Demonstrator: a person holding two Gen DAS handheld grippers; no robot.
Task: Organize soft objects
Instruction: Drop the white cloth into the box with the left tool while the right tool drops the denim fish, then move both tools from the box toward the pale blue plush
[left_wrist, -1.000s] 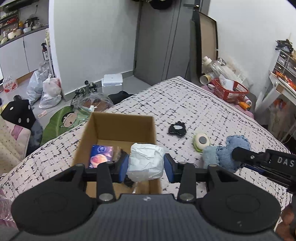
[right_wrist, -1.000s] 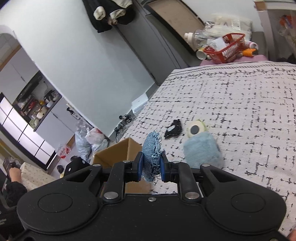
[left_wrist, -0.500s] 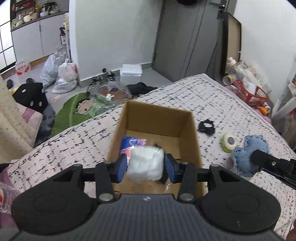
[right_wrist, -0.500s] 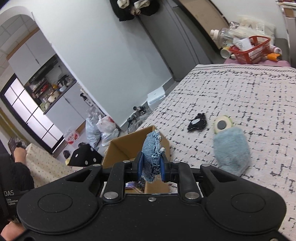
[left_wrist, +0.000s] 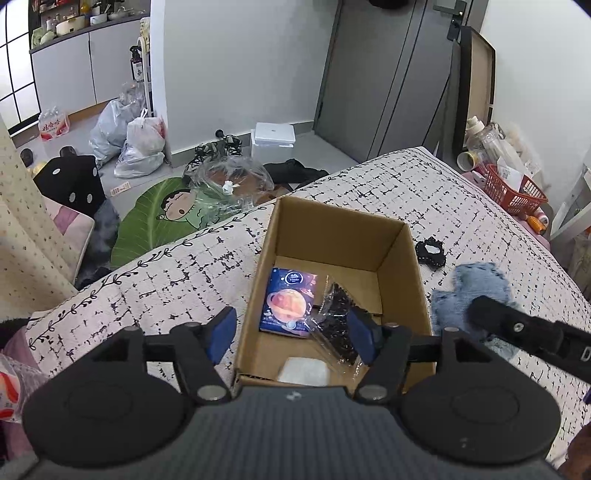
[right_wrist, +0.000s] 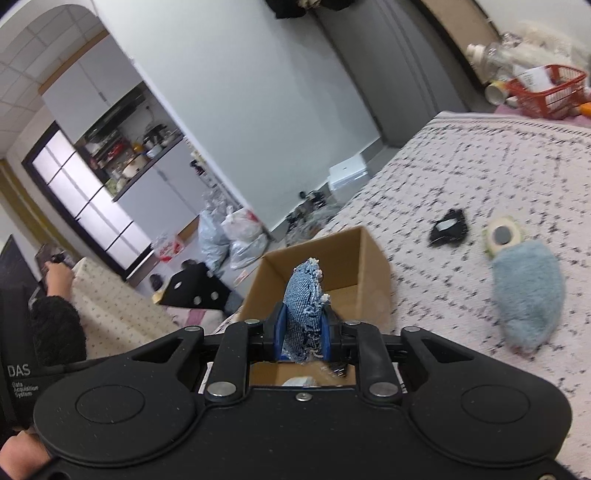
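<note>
Box and grippers — contents and positions

Cardboard box (left_wrist: 334, 254) on the patterned bedspread (left_wrist: 443, 192) holds a white soft bundle (left_wrist: 303, 371), a blue tissue pack (left_wrist: 290, 302) and a clear bag of dark material (left_wrist: 338, 325). Left gripper (left_wrist: 291, 334) hangs above the box, fingers spread wide, holding nothing. Right gripper (right_wrist: 302, 338) — fingers clamped on a denim piece (right_wrist: 303, 295), over the box's edge. Fluffy blue toy (right_wrist: 526, 295), round patch (right_wrist: 502, 236) and black scrunchie (right_wrist: 448, 230) lie on the bedspread beside the box.
</note>
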